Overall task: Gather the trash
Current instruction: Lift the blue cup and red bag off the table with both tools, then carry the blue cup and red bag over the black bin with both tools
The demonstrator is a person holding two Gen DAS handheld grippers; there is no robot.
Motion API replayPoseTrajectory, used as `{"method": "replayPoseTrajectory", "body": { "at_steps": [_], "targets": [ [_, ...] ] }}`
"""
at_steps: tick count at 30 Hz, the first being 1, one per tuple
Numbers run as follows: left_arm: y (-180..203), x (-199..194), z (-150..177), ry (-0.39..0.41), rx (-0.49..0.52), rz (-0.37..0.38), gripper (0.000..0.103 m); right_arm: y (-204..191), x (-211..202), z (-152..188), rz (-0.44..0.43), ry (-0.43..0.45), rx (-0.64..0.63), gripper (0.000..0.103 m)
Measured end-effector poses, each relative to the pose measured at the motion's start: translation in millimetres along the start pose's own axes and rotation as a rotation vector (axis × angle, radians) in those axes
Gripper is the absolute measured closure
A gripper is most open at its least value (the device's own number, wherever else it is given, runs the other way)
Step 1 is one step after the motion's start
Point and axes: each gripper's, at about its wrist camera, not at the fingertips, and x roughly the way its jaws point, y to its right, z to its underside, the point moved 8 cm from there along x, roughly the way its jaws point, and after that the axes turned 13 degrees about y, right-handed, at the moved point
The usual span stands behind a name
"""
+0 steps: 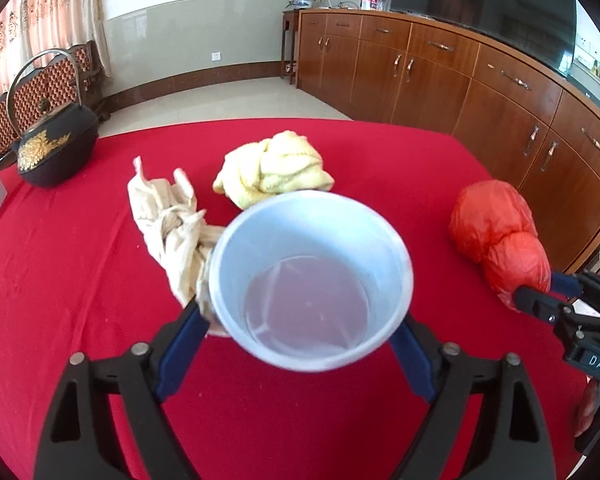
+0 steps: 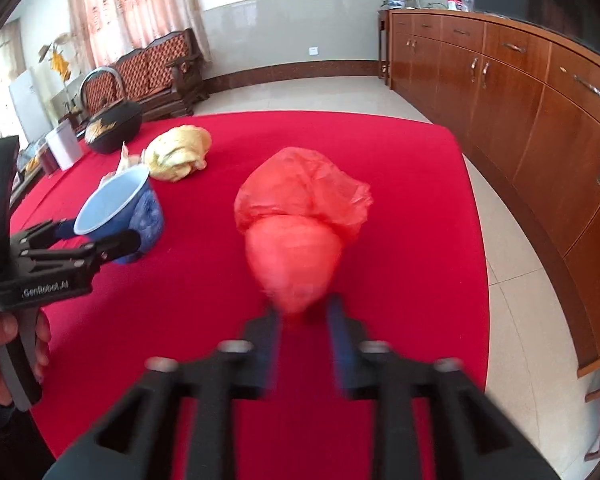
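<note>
With fingers point(image 2: 340, 332) of right gripper point(image 2: 306, 316) parted about red bag point(image 2: 300, 220) tip, needed a deeper bite before closing. Needed blue cup point(image 1: 312, 272), pinched by left gripper point(image 1: 300, 316), held level.

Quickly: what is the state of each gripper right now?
Left gripper: closed on the blue cup.
Right gripper: open; the red plastic bag's end lies between its fingers.

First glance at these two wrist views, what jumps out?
The bright red tablecloth fills both views. Up close, the left claw grips a pale blue cup at mid-table, with a crumpled beige wad and a yellow one behind it. Toward the right edge, an orange-red plastic bag lies at the tips of the parted right claw.
</note>
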Motion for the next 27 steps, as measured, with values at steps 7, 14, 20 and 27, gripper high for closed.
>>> {"method": "replayPoseTrajectory", "body": {
  "at_steps": [7, 14, 20, 27],
  "targets": [
    [-2.2, 5.2, 1.8, -0.015, -0.012, -0.005, 0.015, -4.4, 18.8, -17.1, -0.049, -0.01, 0.054, 0.046],
    [-4.1, 4.6, -1.7, 0.003, -0.021, -0.03, 0.015, -6.3, 24.9, -25.7, -0.044, 0.01, 0.087, 0.046],
    [-0.8, 4.9, -2.0, 0.01, 0.002, -0.003, 0.024, -11.2, 31.5, -26.1, -0.053, 0.009, 0.126, 0.074],
    [0.3, -14.1, -1.2, 0.06, 0.024, 0.002, 0.025, -13.3, 3.6, -24.4, 0.016, 0.061, 0.044, 0.075]
  ]
}}
